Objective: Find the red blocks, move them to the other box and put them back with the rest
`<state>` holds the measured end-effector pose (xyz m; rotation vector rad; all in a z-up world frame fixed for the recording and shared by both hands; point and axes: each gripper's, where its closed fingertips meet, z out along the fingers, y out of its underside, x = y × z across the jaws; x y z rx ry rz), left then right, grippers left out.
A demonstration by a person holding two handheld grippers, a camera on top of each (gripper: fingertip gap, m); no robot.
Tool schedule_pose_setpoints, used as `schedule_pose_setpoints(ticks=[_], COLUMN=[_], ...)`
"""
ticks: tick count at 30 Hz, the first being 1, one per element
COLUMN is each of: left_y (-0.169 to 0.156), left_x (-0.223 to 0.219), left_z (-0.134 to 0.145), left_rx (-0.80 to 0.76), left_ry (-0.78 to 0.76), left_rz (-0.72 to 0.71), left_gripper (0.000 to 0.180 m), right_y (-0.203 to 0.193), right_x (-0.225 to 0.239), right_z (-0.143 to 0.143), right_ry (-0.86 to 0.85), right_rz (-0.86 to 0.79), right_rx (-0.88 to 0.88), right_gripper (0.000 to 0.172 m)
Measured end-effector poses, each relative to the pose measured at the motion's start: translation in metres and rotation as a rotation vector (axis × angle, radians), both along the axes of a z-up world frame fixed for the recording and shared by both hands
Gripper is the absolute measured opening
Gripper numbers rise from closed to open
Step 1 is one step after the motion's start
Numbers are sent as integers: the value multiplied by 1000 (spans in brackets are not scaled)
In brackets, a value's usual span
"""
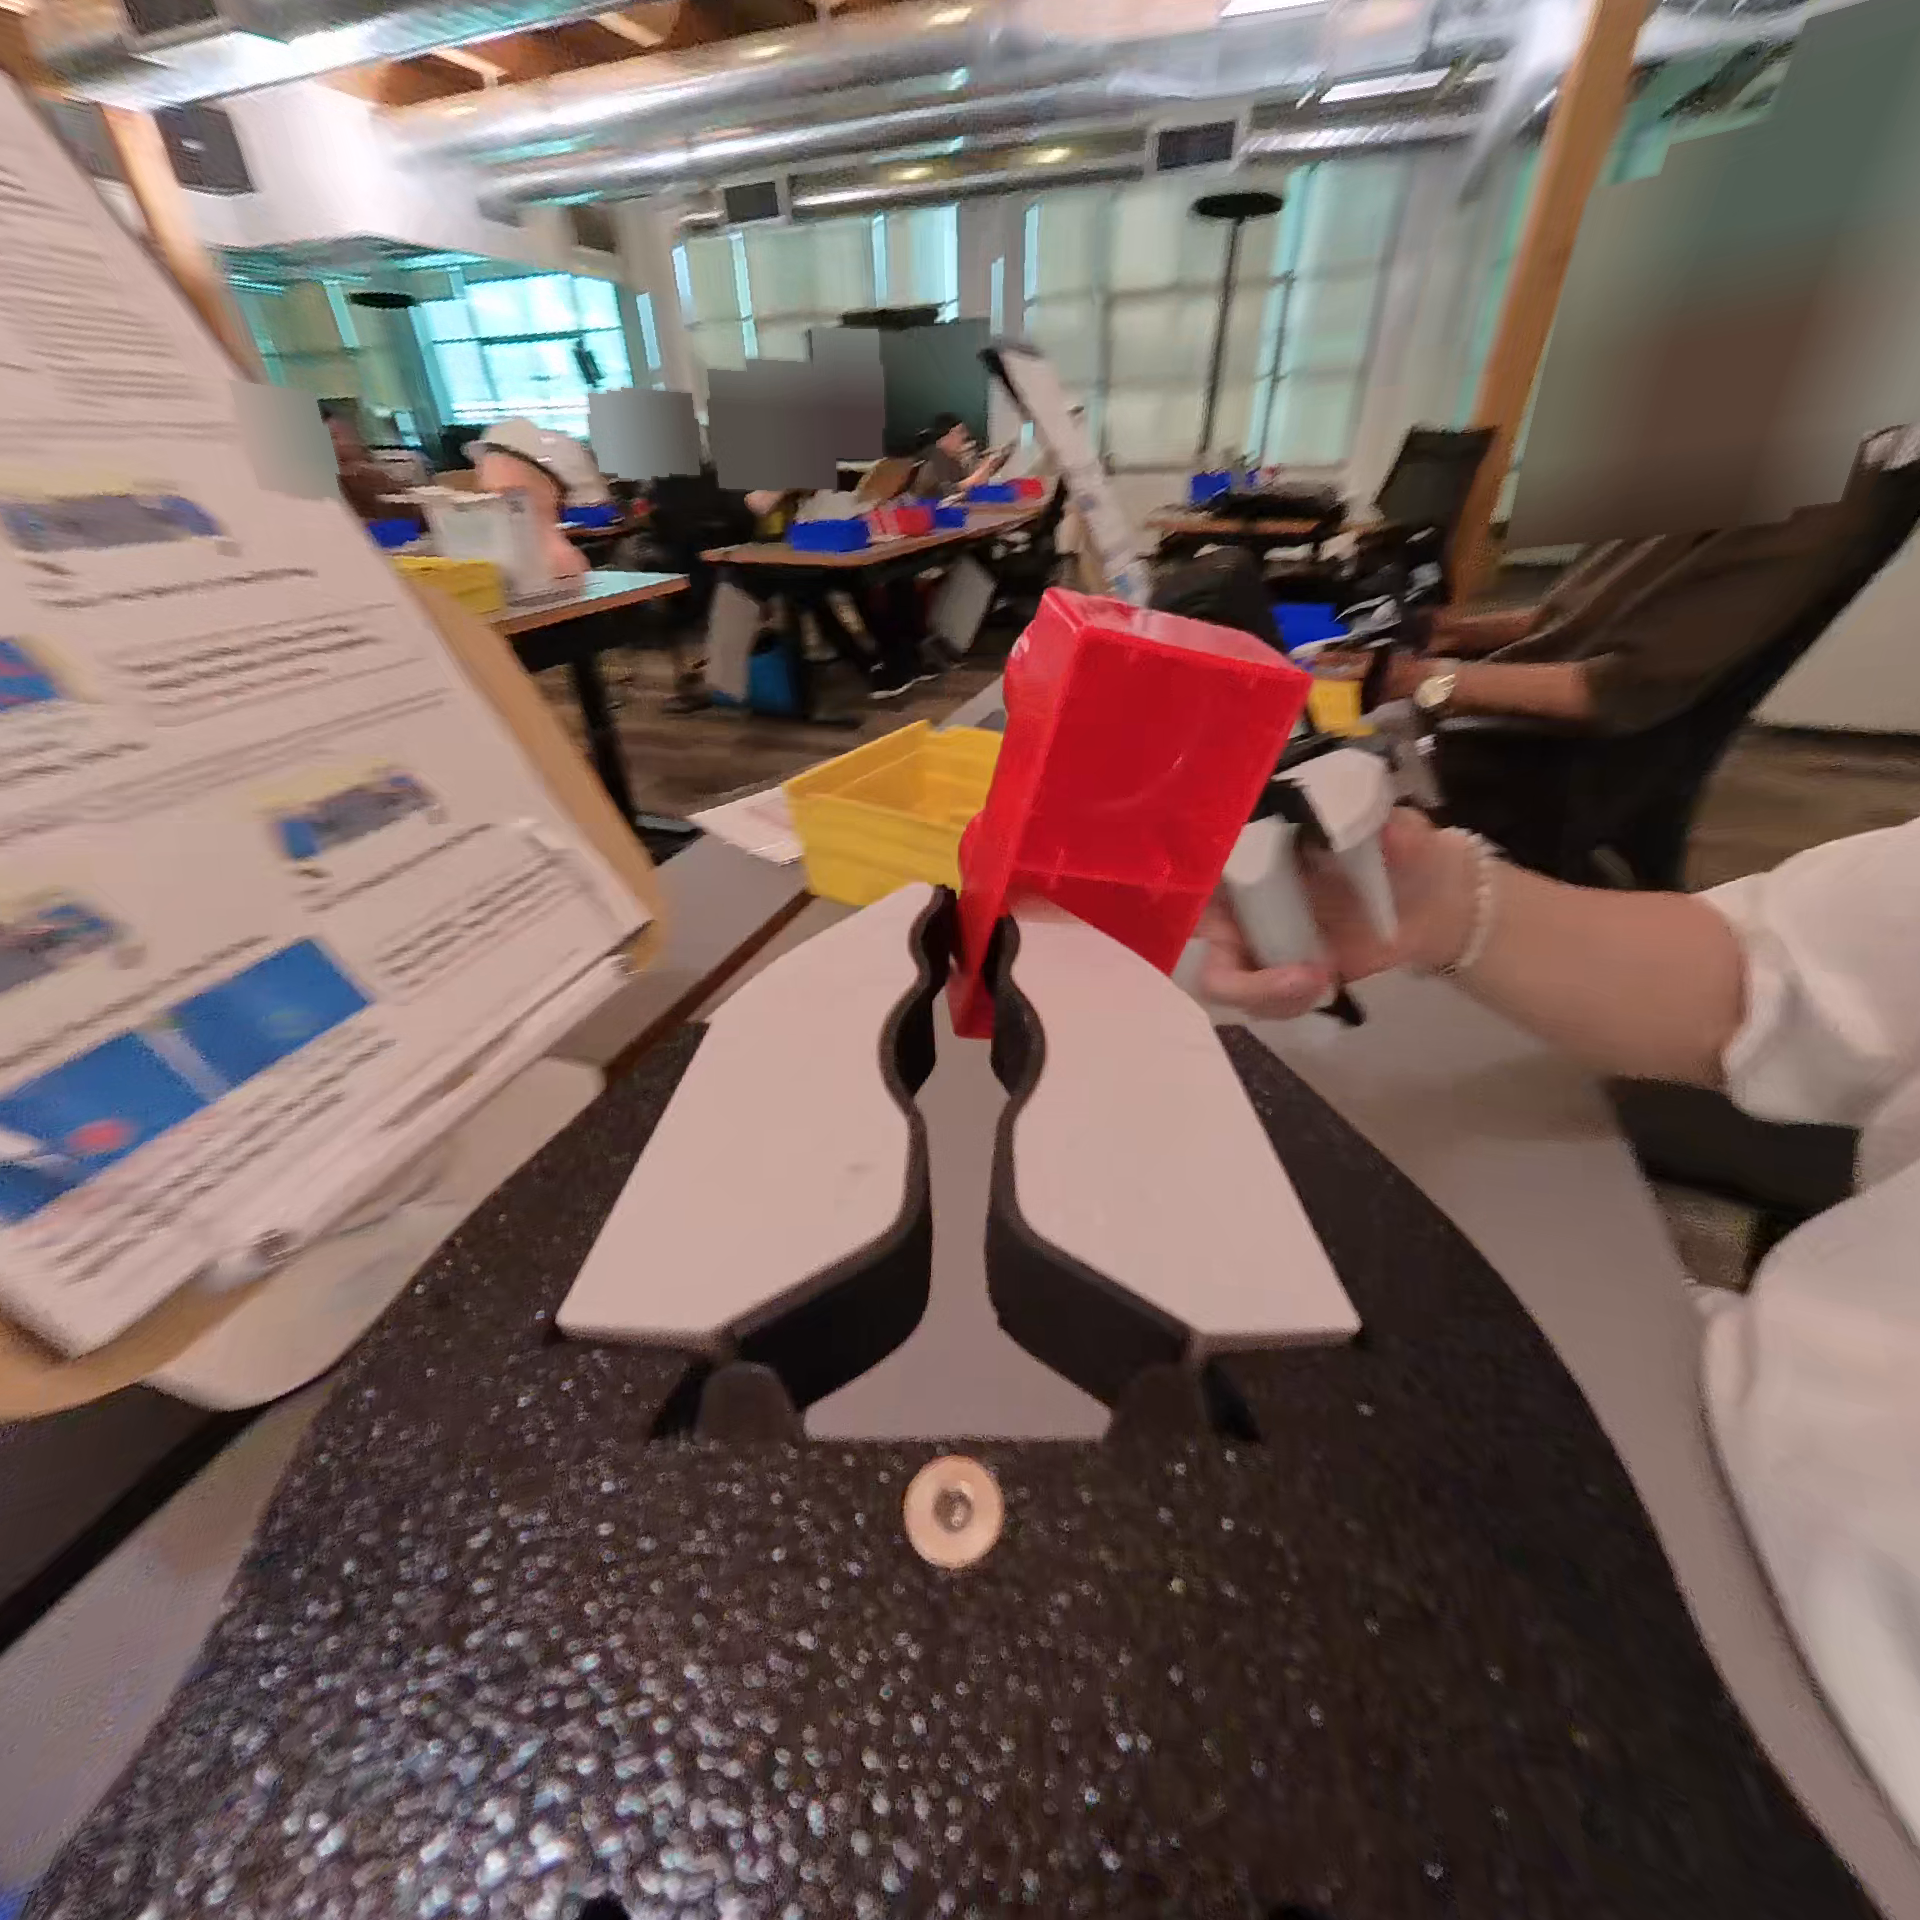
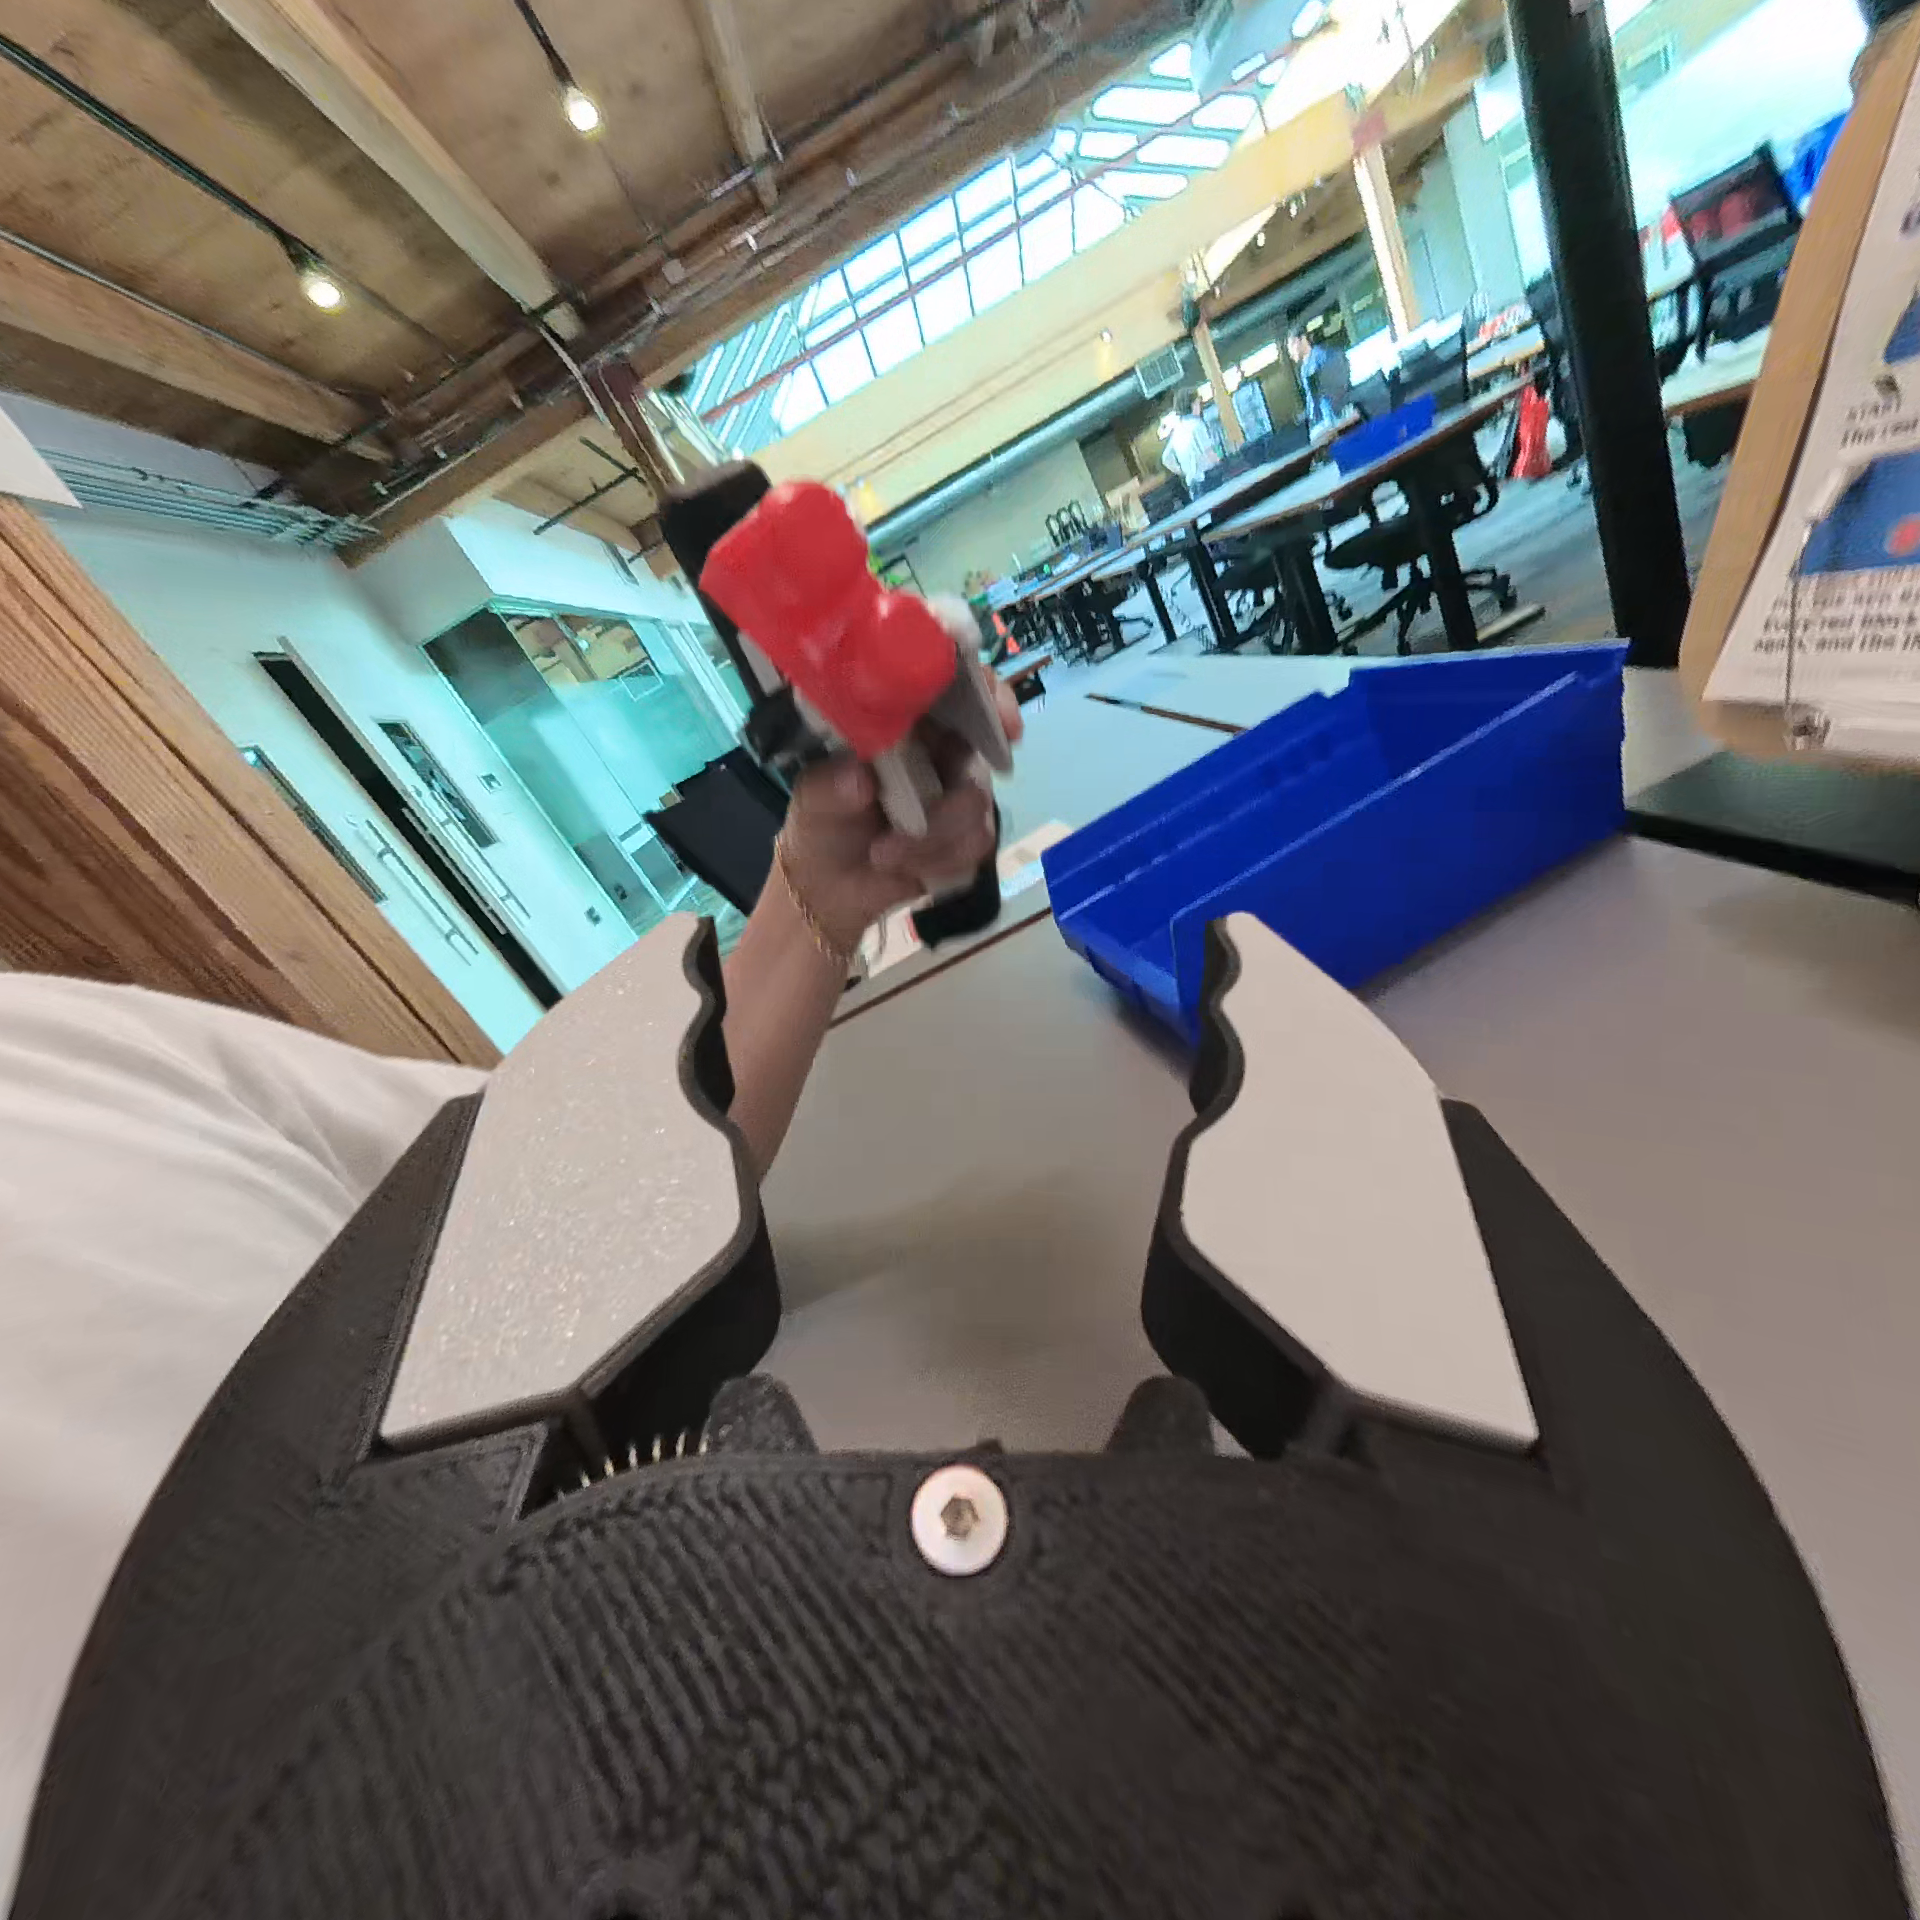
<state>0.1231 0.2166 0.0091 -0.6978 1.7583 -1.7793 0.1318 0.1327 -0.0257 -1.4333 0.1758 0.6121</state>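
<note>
In the left wrist view my left gripper (image 1: 971, 935) is shut on a red block (image 1: 1132, 779). The pads pinch one thin wall of its hollow underside and hold it in the air, tilted. A yellow box (image 1: 883, 821) stands on the table just behind it. In the right wrist view my right gripper (image 2: 961, 997) is open and empty above the grey table (image 2: 987, 1143). A blue box (image 2: 1455, 831) stands just ahead to its right. The same red block (image 2: 831, 623), studs showing, is held up at the far left of that view by the other gripper.
A clipboard with printed sheets (image 1: 260, 727) stands at the left of the left wrist view and shows at the right edge of the right wrist view (image 2: 1829, 520). A hand and white sleeve (image 1: 1558, 935) hold the other gripper. Other desks, chairs and people are far behind.
</note>
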Motion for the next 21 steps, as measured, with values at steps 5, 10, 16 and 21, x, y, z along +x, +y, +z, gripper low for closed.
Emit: schedule_pose_setpoints(ticks=[5,10,16,21], left_y=[-54,-87,-112,-116], left_x=[14,12,3,5], left_z=[-45,-65,-79,-80], left_rx=[44,90,133,70], left_ry=[85,152,181,206], left_rz=[-110,-249,-349,-349], left_gripper=[5,5,5,5], right_y=[4,-5,-7,-11], right_x=[-7,-22,-33,-31], right_z=[12,6,-6,-7], right_ry=[-336,-579,-654,-651], right_rz=[-67,22,108,98], right_rx=[19,-23,-44,-55], right_gripper=[91,84,49,35])
